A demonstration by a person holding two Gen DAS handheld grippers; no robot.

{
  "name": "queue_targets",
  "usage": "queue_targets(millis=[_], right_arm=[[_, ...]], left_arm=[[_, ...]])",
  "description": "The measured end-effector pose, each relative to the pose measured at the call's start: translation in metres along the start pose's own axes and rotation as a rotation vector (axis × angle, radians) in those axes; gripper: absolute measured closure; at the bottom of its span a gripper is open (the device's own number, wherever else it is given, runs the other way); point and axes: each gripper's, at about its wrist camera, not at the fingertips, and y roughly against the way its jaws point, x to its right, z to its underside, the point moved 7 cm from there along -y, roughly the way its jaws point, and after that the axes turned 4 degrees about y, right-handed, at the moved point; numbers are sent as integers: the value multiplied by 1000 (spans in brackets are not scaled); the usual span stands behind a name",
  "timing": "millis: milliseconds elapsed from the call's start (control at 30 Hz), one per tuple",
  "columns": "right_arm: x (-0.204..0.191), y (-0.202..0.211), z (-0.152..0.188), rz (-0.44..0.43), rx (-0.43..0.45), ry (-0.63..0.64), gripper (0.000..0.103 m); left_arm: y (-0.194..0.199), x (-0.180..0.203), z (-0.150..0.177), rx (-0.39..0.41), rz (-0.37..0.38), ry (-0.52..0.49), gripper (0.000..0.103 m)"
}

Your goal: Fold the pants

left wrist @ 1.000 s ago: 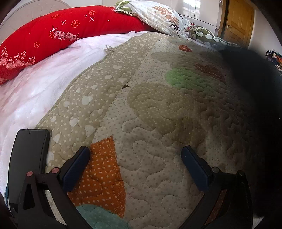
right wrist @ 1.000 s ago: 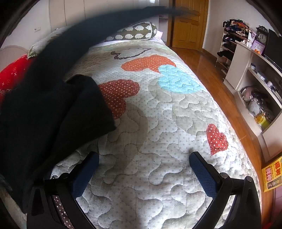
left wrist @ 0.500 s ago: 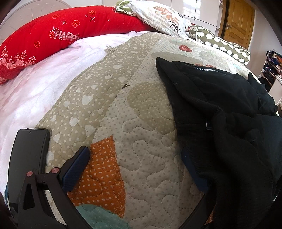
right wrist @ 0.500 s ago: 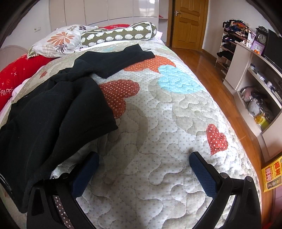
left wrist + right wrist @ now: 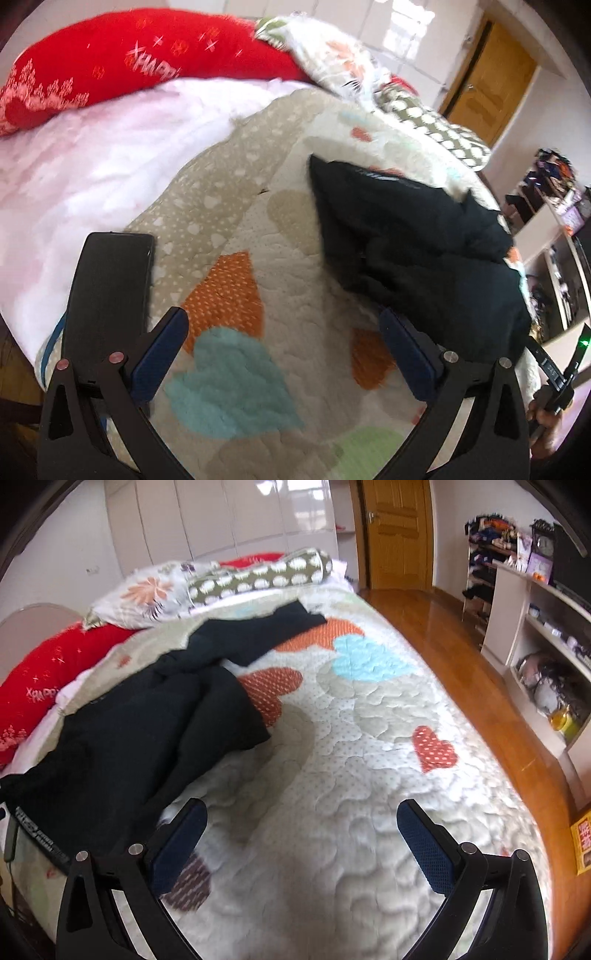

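Black pants lie crumpled on the quilted bed, one leg stretching toward the far pillows. In the left wrist view the same pants form a dark heap on the right, just beyond the right finger. My left gripper is open above the quilt with nothing between its blue pads. The right gripper is also open and holds nothing; the pants' waistband end lies just left of its left finger.
A heart-patterned quilt covers the bed. A red pillow, a floral pillow and a spotted bolster sit at the head. A black phone lies at the left. Wooden floor and shelves are on the right.
The pants landed on the bed from the air. Since then both grippers have pulled back and lifted, showing more quilt; both stayed open.
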Motion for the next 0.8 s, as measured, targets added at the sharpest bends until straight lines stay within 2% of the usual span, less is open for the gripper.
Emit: queue_targets(millis=[167, 333, 533, 800], right_arm=[[-20, 23, -9, -18, 46, 48, 0], [-47, 36, -18, -40, 84, 89, 0], [-73, 35, -18, -72, 72, 128, 0], [-77, 27, -15, -72, 49, 144, 0]], left_arm=[[6, 23, 5, 24, 0, -49, 0], [8, 43, 16, 62, -54, -122, 0], [10, 57, 22, 83, -59, -165, 0], [5, 60, 30, 68, -55, -154, 0]])
